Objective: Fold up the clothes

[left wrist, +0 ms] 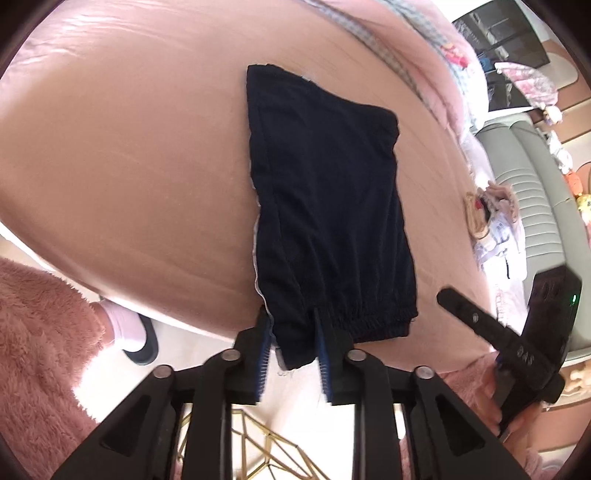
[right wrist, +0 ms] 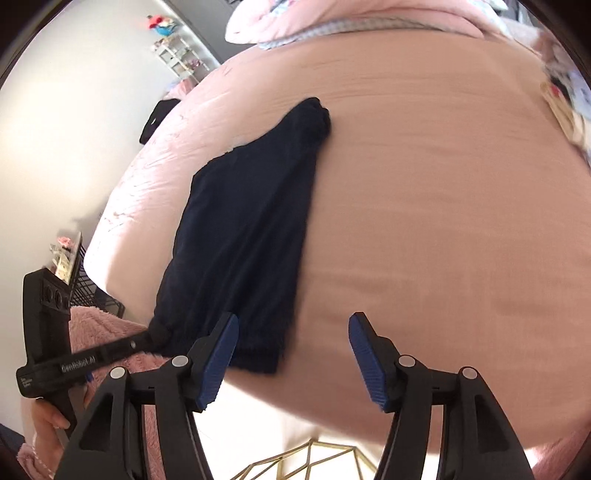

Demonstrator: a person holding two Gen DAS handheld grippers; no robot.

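Observation:
A dark navy garment (left wrist: 325,206) with an elastic waistband lies folded into a long strip on the pink bed sheet (left wrist: 129,166). Its near left corner hangs over the bed edge between the pads of my left gripper (left wrist: 293,360). The cloth fills the narrow gap and touches both pads. My right gripper (right wrist: 293,360) stands open over the near right corner of the garment (right wrist: 240,229), its left pad above the waistband and only sheet under the gap. One black finger of the right gripper (left wrist: 469,314) shows to the right of the waistband.
A bunched pink quilt (right wrist: 332,18) lies at the far end of the bed. Patterned clothes (left wrist: 495,221) lie at the bed's right side beside a grey padded piece (left wrist: 535,177). A gold wire frame (left wrist: 258,443) stands on the floor below, near a foot in a slipper (left wrist: 136,339).

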